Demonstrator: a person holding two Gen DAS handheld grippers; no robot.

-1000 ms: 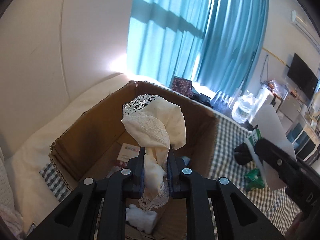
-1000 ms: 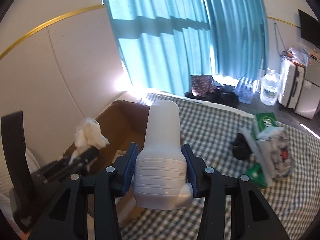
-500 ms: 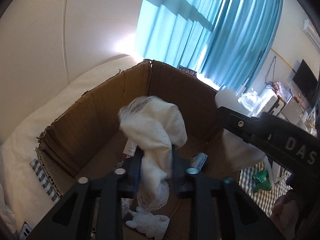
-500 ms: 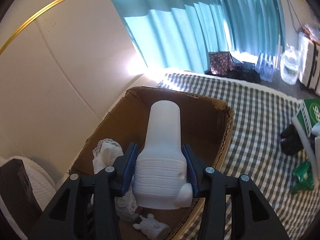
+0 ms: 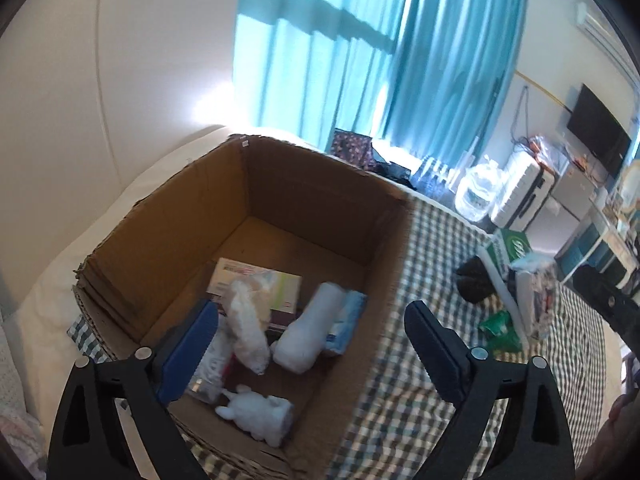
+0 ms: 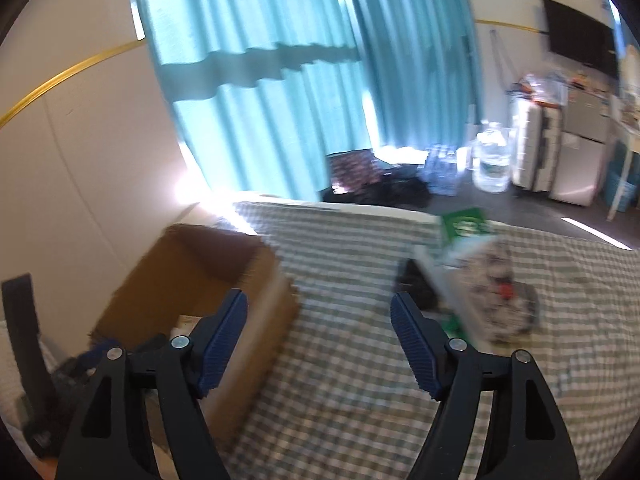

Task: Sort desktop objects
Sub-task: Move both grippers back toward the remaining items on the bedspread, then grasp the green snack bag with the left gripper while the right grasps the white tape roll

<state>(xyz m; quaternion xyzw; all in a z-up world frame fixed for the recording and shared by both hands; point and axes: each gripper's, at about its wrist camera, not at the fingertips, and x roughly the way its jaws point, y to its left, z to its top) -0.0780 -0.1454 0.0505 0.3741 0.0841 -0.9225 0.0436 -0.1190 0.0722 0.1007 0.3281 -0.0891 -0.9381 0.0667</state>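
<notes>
A brown cardboard box (image 5: 312, 192) stands open on a checked cloth (image 5: 432, 264). Inside lie the cream lace cloth (image 5: 248, 324), the white plastic bottle (image 5: 310, 334), a white toy figure (image 5: 256, 416), a blue pack (image 5: 346, 324) and a flat carton (image 5: 260, 280). My left gripper (image 5: 312, 354) is open and empty above the box's near right part. My right gripper (image 6: 320, 346) is open and empty over the checked cloth (image 6: 352, 360), right of the box (image 6: 192, 276). A pile of loose items (image 6: 492, 288) lies further right.
The pile holds a green box (image 5: 514, 246), a black object (image 5: 476, 284), a green wrapper (image 5: 500, 328) and a printed bag (image 5: 536, 300). Teal curtains (image 6: 304, 80), a water jug (image 6: 490, 160) and a suitcase (image 6: 536, 140) stand beyond. A white wall (image 5: 100, 80) is at left.
Both grippers have opened. The lace cloth and the white bottle have dropped into the box. The right gripper has swung right, away from the box.
</notes>
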